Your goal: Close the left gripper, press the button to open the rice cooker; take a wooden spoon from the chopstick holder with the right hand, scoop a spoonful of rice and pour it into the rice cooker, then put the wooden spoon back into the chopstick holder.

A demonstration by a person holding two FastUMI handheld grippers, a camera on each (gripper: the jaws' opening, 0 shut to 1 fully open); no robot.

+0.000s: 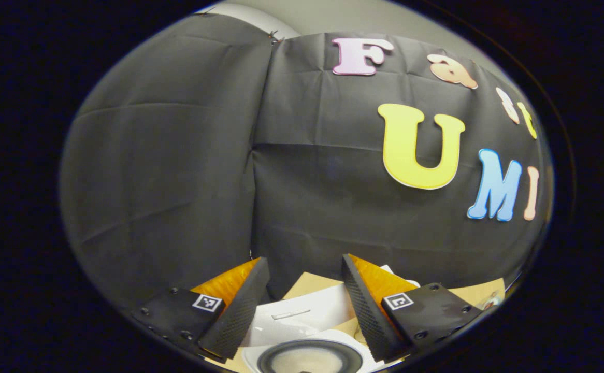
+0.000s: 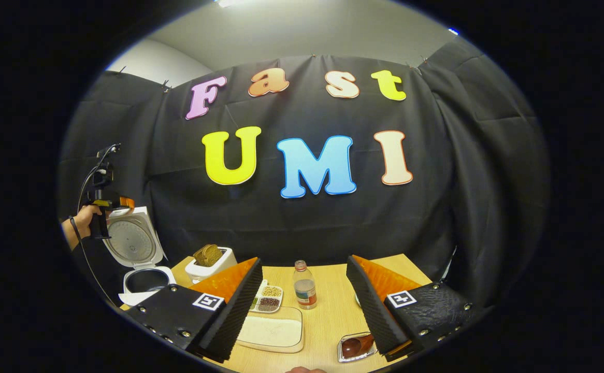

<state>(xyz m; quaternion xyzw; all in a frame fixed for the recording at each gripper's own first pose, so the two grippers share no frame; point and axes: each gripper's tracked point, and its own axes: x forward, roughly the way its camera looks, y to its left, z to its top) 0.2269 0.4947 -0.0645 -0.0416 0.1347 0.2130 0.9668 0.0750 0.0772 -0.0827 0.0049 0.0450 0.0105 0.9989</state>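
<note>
While open, the left gripper (image 1: 304, 290) hovers above the rice cooker (image 1: 307, 352).

The white rice cooker (image 2: 144, 269) stands open at the bench's (image 2: 328, 316) left end, lid upright, dark inner pot exposed. A shallow tray of white rice (image 2: 271, 331) lies to its right.

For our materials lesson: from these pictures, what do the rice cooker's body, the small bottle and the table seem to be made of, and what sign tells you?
Rice cooker: probably glossy white plastic, with a smooth, even shine; the open lid's inner plate looks like dull metal.
Bottle: likely clear plastic, see-through above a printed label.
Table: wood or a wood-look laminate, pale with fine straight grain lines and a matt finish.
</note>
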